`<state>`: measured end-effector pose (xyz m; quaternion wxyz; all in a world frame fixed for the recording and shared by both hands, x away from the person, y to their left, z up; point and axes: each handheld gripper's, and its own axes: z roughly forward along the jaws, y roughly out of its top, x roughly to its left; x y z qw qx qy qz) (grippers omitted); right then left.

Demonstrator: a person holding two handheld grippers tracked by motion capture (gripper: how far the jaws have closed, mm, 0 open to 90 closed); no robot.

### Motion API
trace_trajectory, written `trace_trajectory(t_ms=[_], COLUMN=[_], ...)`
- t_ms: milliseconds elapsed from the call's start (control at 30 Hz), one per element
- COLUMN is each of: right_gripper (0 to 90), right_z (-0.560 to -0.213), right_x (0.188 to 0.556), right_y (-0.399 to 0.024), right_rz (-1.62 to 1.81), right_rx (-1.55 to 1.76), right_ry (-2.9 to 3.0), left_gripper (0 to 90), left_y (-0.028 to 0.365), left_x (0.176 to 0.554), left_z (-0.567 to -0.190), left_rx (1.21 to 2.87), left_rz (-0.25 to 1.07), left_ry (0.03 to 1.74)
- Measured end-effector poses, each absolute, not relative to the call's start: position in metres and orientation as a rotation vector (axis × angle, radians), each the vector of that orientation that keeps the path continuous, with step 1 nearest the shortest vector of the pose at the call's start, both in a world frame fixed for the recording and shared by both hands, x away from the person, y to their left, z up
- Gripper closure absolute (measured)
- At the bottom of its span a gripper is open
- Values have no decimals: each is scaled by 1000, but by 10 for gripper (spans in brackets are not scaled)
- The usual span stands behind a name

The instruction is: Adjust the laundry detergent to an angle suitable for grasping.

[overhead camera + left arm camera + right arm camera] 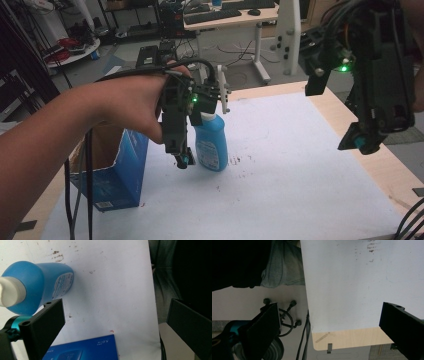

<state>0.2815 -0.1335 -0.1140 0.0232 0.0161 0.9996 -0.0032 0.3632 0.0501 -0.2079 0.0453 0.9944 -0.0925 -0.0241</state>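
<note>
Blue bottle [211,142], just one, stands upright with its white cap up beside your left gripper [183,159], both grippers' jaws apart.

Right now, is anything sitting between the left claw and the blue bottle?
Nothing visible. The left claw hangs open just beside the blue bottle, which stands on the white sheet; in the left gripper view the gap between them is bare. The open blue box stands on the claw's other side.

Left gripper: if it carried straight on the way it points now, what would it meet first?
Probably the white sheet on the table: between the open left gripper fingers lies bare sheet. The blue bottle stands off to one side, though depth is uncertain.
</note>
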Motion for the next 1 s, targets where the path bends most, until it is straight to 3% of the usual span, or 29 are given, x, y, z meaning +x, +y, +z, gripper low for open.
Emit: trace_trajectory(t_ms=[1000], right_gripper=[24], right_z=[-140], right_x=[298], right_y=[-141], right_rz=[155], right_rx=[210], right_ry=[3032], left_gripper=[17], left_y=[102], left_x=[351], left_z=[-197], left_rx=[3062], left_rz=[-35], left_ry=[-186])
